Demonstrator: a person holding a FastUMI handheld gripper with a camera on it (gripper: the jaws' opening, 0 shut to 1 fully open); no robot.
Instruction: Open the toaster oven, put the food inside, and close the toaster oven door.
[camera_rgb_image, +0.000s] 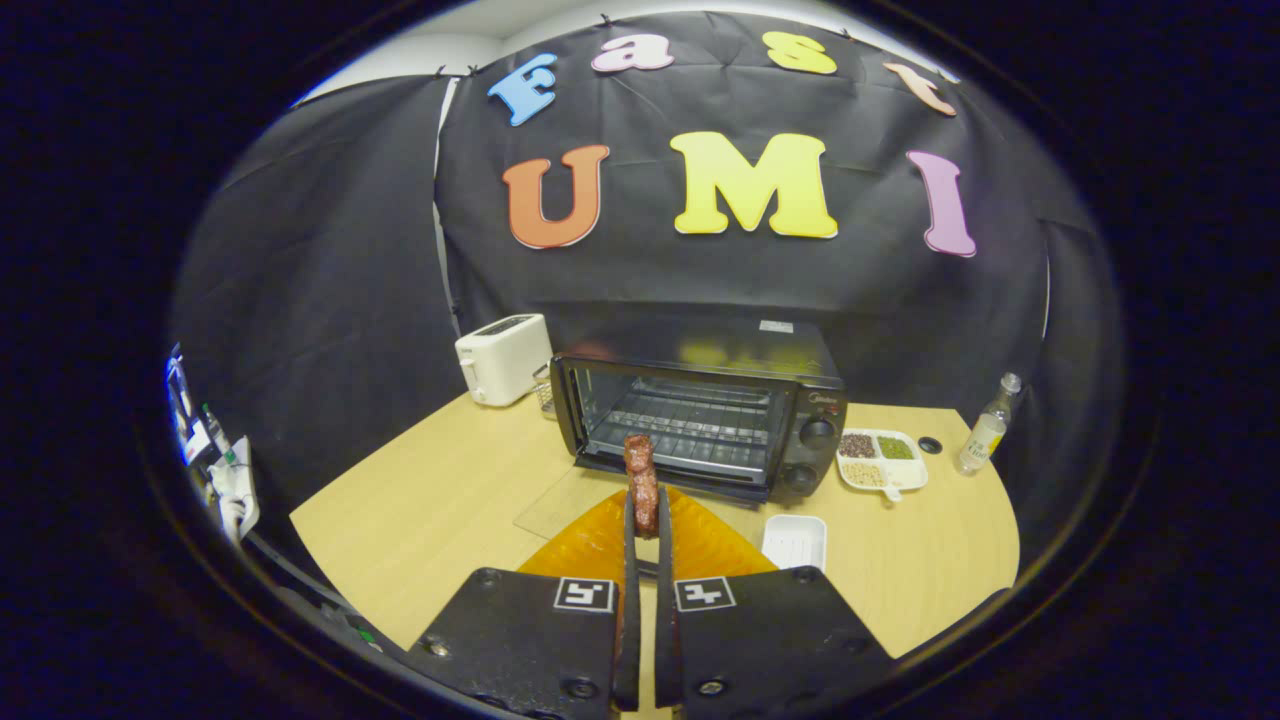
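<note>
Gripper view shows the gripper (648, 522) with its jaws clenched on a reddish-brown, lumpy piece of meat-like food (641, 478), held upright between the fingertips, its top end standing out above them. It looks light, soft and perhaps a little slippery, so a hold low on its middle seems safest. The black metal toaster oven (700, 418) stands beyond on the wooden desk (430, 510), its glass door (575, 505) lying open, the wire rack (690, 425) just ahead of the food.
</note>
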